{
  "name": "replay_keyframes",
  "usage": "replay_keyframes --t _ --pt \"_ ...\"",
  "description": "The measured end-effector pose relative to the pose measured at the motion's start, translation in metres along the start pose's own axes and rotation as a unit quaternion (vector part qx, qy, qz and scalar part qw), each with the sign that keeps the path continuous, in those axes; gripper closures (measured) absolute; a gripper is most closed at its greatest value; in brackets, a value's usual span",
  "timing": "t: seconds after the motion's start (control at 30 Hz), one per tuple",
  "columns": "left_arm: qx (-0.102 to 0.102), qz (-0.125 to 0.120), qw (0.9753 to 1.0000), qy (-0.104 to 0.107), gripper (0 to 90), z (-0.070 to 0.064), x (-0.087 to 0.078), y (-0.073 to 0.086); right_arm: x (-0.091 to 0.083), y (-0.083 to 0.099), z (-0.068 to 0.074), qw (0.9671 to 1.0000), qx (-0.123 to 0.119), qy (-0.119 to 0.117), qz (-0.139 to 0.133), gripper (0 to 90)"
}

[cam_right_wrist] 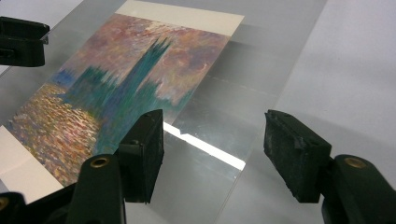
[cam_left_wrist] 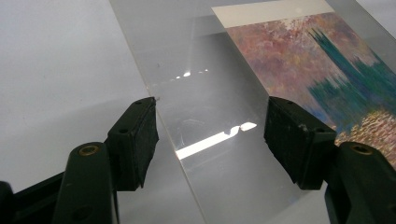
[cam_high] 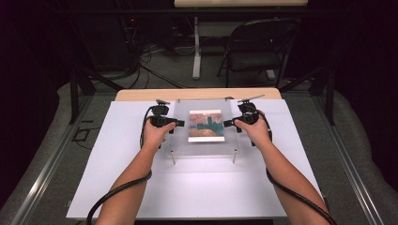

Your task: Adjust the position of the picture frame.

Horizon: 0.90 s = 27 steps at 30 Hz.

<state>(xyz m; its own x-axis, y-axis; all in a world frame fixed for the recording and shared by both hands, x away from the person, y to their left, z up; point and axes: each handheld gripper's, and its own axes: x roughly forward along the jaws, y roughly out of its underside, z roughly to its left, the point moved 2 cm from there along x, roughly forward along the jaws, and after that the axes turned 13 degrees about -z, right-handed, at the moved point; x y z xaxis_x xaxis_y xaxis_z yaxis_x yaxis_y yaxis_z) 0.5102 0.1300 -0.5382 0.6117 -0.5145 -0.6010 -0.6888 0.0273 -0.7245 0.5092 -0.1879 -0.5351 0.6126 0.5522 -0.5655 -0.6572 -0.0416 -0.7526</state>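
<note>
A: Biggest first. White board (cam_high: 117, 154) covers the table (cam_high: 197, 93); tan edge shows at twelve o'clock.

B: On it, centre, a clear plastic sheet (cam_high: 180, 140). It sits raised on small metal posts (cam_high: 173, 158), two visible along its six o'clock edge.

A: Picture (cam_high: 205, 125) lies flat on the sheet's middle: purple sky, teal towers, orange water, pale borders.

B: Left gripper (cam_high: 174, 124) at nine o'clock of the picture, held in the left hand (cam_high: 155, 133). In the left gripper view its jaws stand wide apart, straddling the sheet's edge, gripping nothing.

A: Right gripper (cam_high: 229, 123) at three o'clock, in the right hand (cam_high: 257, 131). Right gripper view: jaws equally wide, one over the sheet near the picture's edge, the other over the bare board. Nothing held.

B: Cables (cam_high: 112, 192) trail back toward six o'clock.
</note>
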Motion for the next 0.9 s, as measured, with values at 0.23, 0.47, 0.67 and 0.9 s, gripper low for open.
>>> replay_keyframes --t 0.23,0.47,0.67,0.9 --pt "-0.011 0.005 0.9999 0.01 32.1 0.0032 0.0005 0.0007 0.0009 0.0018 -0.003 1.0 0.008 -0.006 0.0 37.0" --pt "-0.024 0.004 0.9996 0.014 29.7 0.0041 0.0027 0.0015 0.0028 0.0029 -0.0045 0.9997 0.021 -0.008 -0.003 35.2" --pt "-0.031 0.012 0.9994 0.008 25.4 0.001 0.008 -0.0003 0.0058 0.0021 -0.0037 0.9998 0.022 -0.003 -0.004 33.0" --pt "-0.041 0.013 0.999 0.011 24.2 0.0017 0.0099 -0.0001 0.0088 0.0028 -0.0074 0.9991 0.041 -0.01 -0.007 31.5"
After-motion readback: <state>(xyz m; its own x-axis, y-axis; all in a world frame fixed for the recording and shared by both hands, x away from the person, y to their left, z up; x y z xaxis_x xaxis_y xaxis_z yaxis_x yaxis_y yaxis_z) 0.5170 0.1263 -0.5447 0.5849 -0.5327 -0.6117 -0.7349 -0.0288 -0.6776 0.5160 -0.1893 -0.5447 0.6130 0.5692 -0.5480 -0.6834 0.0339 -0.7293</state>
